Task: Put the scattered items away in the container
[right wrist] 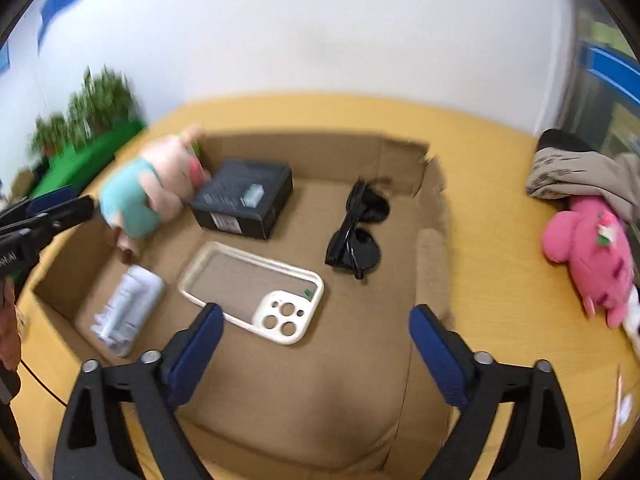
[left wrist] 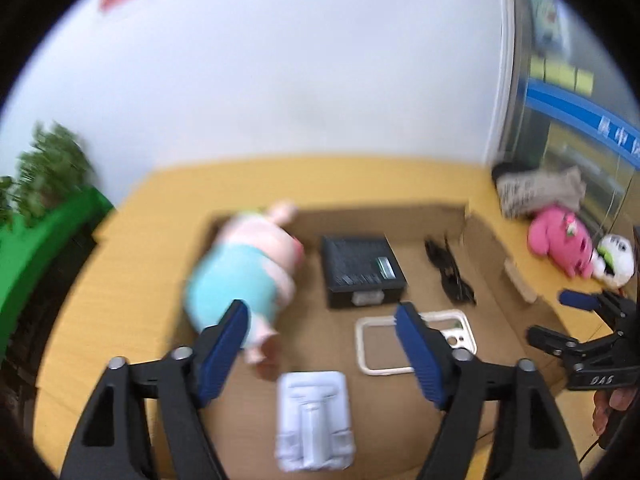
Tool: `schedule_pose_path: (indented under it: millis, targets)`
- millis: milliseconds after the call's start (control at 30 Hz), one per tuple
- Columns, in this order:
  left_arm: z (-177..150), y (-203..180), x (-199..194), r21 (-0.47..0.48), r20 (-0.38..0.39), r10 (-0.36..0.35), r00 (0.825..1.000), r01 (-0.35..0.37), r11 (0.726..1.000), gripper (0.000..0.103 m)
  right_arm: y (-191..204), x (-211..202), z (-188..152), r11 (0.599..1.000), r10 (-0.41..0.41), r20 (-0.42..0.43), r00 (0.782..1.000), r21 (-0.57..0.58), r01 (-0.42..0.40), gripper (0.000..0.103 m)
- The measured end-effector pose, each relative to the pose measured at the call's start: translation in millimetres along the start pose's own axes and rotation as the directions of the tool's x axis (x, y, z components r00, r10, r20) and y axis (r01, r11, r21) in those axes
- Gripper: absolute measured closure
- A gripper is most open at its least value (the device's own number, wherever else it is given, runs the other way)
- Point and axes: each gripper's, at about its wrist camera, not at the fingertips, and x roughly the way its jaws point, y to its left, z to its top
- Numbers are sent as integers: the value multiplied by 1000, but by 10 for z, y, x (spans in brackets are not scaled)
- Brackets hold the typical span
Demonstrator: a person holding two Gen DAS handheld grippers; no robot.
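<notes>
In the left wrist view, the left gripper (left wrist: 322, 324) is hanging with its jaws spread wide and gripping nothing, above a shallow cardboard box (left wrist: 384, 214) that is sitting on a yellow table (left wrist: 132, 256). Inside the box, a pig plush (left wrist: 244, 276) in a teal outfit is lying at the left, a black box (left wrist: 362, 268) is sitting mid-back, black sunglasses (left wrist: 450, 276) are lying to the right, a cream phone case (left wrist: 416, 338) is resting nearer, and a white plastic packet (left wrist: 314, 424) is lying nearest. In the right wrist view, the right gripper (right wrist: 316, 326) is hovering over the box's bare floor, jaws wide apart and empty. A pink plush (right wrist: 590, 256) is lying on the table outside the box, to the right, beside a beige cloth (right wrist: 576, 178).
</notes>
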Motion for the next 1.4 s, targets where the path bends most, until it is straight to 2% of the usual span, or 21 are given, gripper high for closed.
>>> schedule_pose_path:
  millis: [33,100,167,333,433,500,567,700,1400]
  targets:
    - [-46,106,-183,-12,47,12,999,-12,1000,19,3,-119,-66,1000,-10,45,999,15,9,0]
    - [-153,296,-389,-41,93,32,995,-28,999,17,56,-303,-254,999,-29,123,992,41,24,0]
    - [-314,443,-423,-82,117,37,992,-28,996,16,146,-318,-432,999,-35,154,988,38,29,0]
    - [-770,417,-43,-108,116,58,992,-46,993,16,374,-76,-720,998,-61,159,985,9,60,0]
    - [-979,291,255,-51,81,50,996,-46,998,16,399,-38,-814,996,-87,247,965,33,81,0]
    - [-1060,156,318,24,138,119,983,-124,992,15,410,10,-827,995,-96,285,954,26,93,0]
    - [-1084,197,348,9,139,94,986,-96,995,12,414,21,-845,995,-102,324,941,22,100,0]
    - [-1095,227,393,-2,131,127,983,-128,992,1,402,47,-841,995,-97,315,944,20,95,0]
    - [-1046,225,373,-3,130,136,982,-137,991,1,404,28,-859,995,-97,311,946,20,95,0]
